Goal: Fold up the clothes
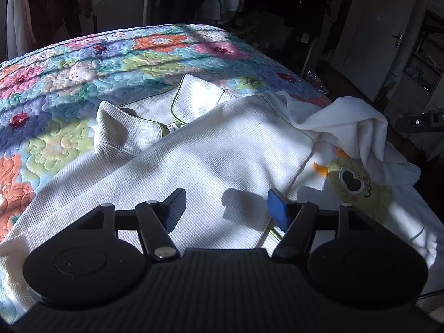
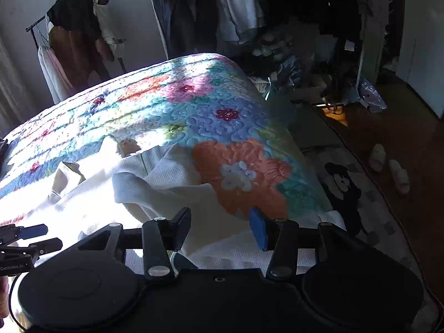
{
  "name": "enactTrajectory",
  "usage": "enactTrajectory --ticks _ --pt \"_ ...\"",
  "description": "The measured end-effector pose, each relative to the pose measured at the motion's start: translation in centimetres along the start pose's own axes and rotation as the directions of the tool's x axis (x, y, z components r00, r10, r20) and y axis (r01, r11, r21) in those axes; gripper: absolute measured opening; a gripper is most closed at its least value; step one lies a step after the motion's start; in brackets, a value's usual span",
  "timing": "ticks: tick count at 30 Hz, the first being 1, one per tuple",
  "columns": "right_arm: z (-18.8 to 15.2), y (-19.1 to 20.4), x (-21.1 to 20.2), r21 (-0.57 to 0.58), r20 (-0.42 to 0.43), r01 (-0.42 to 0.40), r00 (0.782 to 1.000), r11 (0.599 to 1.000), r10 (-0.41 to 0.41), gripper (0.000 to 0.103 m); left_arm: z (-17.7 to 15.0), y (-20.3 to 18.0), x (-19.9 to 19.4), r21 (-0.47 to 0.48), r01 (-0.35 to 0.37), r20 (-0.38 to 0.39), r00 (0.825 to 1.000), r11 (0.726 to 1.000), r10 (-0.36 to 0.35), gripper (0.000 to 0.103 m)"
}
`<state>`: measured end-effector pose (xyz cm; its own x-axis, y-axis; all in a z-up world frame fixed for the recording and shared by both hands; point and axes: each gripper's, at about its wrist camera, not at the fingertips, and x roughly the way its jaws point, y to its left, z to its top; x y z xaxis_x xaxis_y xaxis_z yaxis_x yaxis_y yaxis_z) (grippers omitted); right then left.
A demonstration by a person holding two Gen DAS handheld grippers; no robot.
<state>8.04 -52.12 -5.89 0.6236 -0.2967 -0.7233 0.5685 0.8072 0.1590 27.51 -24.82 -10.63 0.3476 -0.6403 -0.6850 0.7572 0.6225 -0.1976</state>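
A white waffle-knit garment [image 1: 211, 152] with thin green piping and a collar lies spread on the flowered quilt [image 1: 83, 63]. A green owl patch [image 1: 358, 186] shows on its right part, beside a bunched white sleeve [image 1: 358, 122]. My left gripper [image 1: 226, 208] hovers open just above the cloth, with nothing between its fingers. In the right wrist view the same garment [image 2: 155, 183] lies in glare at the bed's near corner. My right gripper [image 2: 222, 227] is open over its edge and holds nothing. The left gripper [image 2: 30, 238] shows at the far left of that view.
The quilt [image 2: 194, 105] covers the bed, whose right edge drops to a patterned rug [image 2: 344, 188]. Slippers [image 2: 388, 166] lie on the wooden floor. A clothes rack [image 2: 75, 33] with hanging garments stands behind the bed. A white door [image 1: 388, 27] is at the far right.
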Motion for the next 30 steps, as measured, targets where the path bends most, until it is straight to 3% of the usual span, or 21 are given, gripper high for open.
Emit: enactTrajectory --ticks 8,11,14,17,19,20,21,22,26,30 --pt "-3.5 -0.8 1.8 -0.121 -0.043 0.056 0.997 0.991 -0.062 0.056 -0.6 -0.9 0.2 -0.023 0.048 -0.023 0.999 0.999 -0.048 0.064" --pt "-4.2 0.6 2.6 -0.187 -0.065 0.024 0.997 0.982 -0.037 0.057 -0.6 -1.4 0.3 -0.024 0.063 -0.03 0.998 0.998 -0.063 0.064" --pt "-4.9 3.2 3.1 -0.299 -0.06 -0.003 0.998 0.954 -0.015 0.066 -0.7 -1.9 0.3 -0.025 0.078 -0.037 0.996 0.997 -0.079 0.064" --pt "-5.5 5.4 4.2 -0.423 -0.051 0.024 0.997 0.906 -0.051 0.065 -0.8 -2.4 0.4 -0.026 0.093 -0.044 0.995 0.995 -0.094 0.064" --pt "-5.9 6.7 5.2 -0.534 -0.037 0.08 0.992 0.842 -0.117 0.05 -0.9 -2.7 0.1 -0.02 0.088 -0.044 0.995 0.996 -0.089 0.064" --pt "-5.9 7.0 5.5 -0.562 -0.031 0.103 0.989 0.821 -0.146 0.017 -1.1 -2.8 -0.1 -0.014 0.084 -0.043 0.996 0.996 -0.084 0.064" --pt "-5.6 7.1 5.5 -0.561 -0.033 0.11 0.987 0.821 -0.155 0.01 -1.2 -2.8 -0.3 -0.009 0.079 -0.042 0.996 0.997 -0.079 0.064" --pt "-5.3 7.1 5.3 -0.551 -0.033 0.112 0.987 0.827 -0.155 0.01 -1.3 -2.9 -0.5 0.005 0.068 -0.045 0.997 0.998 -0.067 0.064" --pt "-3.2 6.9 2.1 -0.41 -0.062 0.035 0.996 0.911 -0.066 0.01 -1.6 -2.4 -1.4 0.049 0.01 -0.054 0.999 0.999 -0.007 0.064" --pt "-1.0 6.8 -0.9 -0.221 -0.13 -0.024 0.992 0.975 -0.005 0.01 -1.9 -1.3 -3.2 0.039 0.006 -0.047 0.999 0.999 -0.004 0.064"
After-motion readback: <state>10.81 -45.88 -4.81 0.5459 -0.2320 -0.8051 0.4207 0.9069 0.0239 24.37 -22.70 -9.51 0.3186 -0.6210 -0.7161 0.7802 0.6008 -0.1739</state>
